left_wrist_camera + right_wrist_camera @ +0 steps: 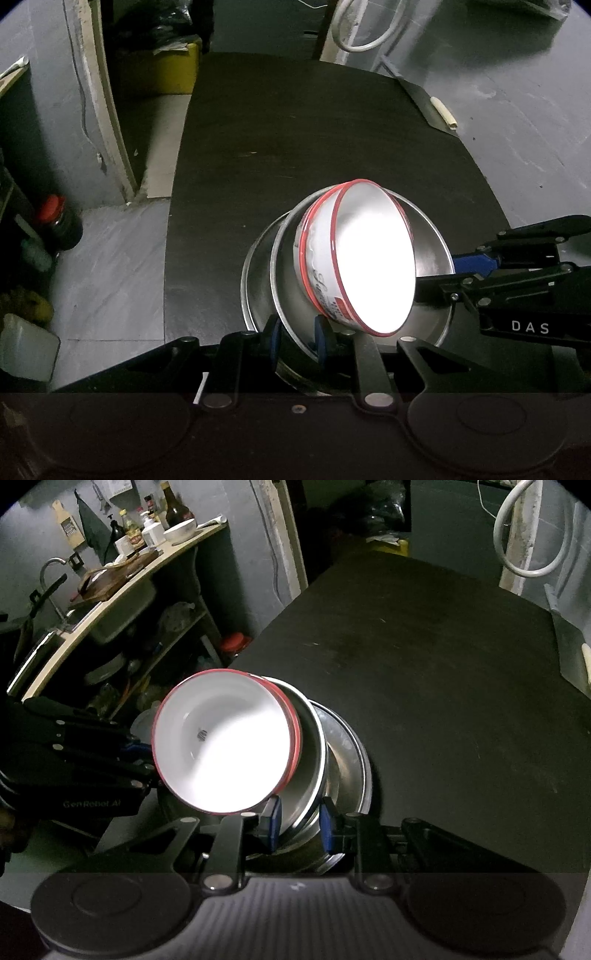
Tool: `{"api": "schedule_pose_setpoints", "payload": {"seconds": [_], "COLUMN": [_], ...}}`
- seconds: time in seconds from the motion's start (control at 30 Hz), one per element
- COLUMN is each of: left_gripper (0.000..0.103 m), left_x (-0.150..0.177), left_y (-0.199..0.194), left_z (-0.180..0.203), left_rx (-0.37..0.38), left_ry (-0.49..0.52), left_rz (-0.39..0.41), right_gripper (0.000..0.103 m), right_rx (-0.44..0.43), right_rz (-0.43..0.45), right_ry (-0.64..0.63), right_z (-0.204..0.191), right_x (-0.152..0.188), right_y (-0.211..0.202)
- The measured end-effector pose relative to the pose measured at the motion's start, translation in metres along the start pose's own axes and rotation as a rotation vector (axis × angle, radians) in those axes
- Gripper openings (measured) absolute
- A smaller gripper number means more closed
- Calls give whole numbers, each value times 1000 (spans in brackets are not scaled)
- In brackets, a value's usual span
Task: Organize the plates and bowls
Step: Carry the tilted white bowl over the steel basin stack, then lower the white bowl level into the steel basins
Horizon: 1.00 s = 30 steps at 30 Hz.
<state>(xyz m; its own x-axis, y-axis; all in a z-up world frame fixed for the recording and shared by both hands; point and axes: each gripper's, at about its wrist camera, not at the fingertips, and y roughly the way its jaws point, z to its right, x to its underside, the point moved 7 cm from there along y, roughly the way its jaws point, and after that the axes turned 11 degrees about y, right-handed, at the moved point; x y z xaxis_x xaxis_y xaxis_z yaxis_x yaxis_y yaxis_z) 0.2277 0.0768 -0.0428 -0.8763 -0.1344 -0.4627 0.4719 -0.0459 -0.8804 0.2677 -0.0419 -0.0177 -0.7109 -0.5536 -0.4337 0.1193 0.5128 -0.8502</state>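
A white bowl with a red rim [373, 262] sits nested in a steel plate [291, 295], which is tilted up off a second, larger steel plate [255, 280] on the black table [314, 155]. My left gripper [297, 338] is shut on the near rim of the tilted steel plate. My right gripper [299, 825] is shut on the opposite rim of the same plate [314, 753]; it also shows in the left wrist view [476, 266]. The white bowl [225, 742] faces the right wrist camera, with the lower plate [351, 753] behind it.
The black table stretches away beyond the plates. A shelf [110, 602] with bottles, a bowl and a sink stands to the left. A red-capped jar [59, 221] and a yellow box [162, 70] sit on the floor. A white hose [365, 26] hangs at the far end.
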Motion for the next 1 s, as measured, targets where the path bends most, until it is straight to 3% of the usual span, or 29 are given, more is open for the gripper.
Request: {"api": "schedule_pose_setpoints", "payload": {"seconds": [1.0], "left_gripper": [20], "left_x": [0], "left_y": [10], "left_z": [-2], "left_rx": [4], "left_ry": [-13], "left_rz": [-31], "right_gripper": [25], "right_rx": [4], "right_rz": [-17], "right_ry": [69], "right_z": [7], "right_x": [3], "right_y": [12]}}
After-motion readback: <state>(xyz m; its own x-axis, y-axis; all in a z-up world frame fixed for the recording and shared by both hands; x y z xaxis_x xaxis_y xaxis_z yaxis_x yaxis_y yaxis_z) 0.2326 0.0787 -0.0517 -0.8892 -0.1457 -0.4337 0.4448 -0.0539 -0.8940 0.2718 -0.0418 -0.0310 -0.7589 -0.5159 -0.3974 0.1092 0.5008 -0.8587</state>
